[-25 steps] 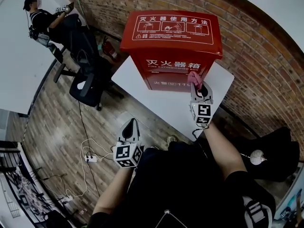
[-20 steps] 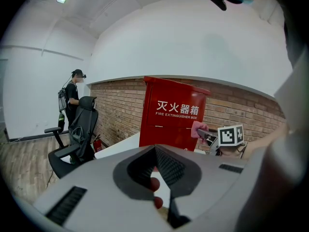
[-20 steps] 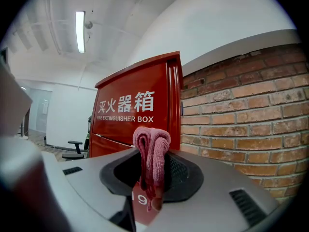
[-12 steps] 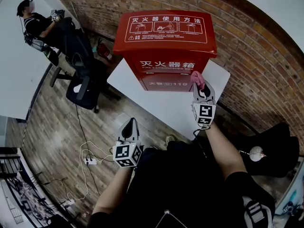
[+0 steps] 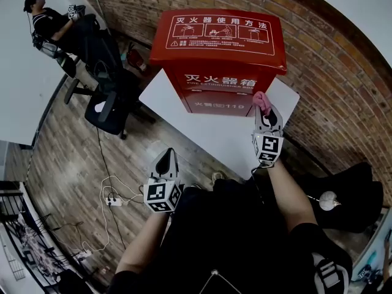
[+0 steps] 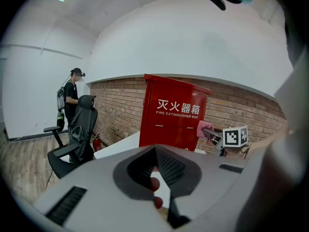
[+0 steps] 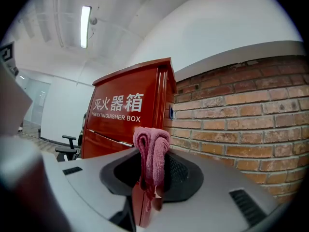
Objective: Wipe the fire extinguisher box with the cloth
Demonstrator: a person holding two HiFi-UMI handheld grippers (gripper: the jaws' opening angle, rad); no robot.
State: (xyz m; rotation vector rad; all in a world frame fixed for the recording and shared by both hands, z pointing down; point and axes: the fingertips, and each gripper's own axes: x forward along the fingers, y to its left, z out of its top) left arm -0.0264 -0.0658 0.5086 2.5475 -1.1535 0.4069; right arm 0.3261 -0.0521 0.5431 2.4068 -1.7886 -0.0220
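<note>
1. Right tool (image 7: pixel 152 178) is clamped on the folded pink cloth (image 7: pixel 152 149). Left tool (image 6: pixel 155 153) has its jaws together, empty, held low and off the table (image 5: pixel 208 136).
2. Cloth sits just beside the lower right corner of the box (image 5: pixel 218 54) front. Contact not discernible.
3. Judgement: wiping barely under way; lid, front and sides are left.
4. Box: glossy red, sloped lid, white lettering. Cloth: soft, ribbed knit. Table: smooth, white.

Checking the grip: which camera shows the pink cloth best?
The right gripper view: the cloth sits close at its centre, folded and pinched in the right claw. The head view and left gripper view show only a small pink tip near the box.
</note>
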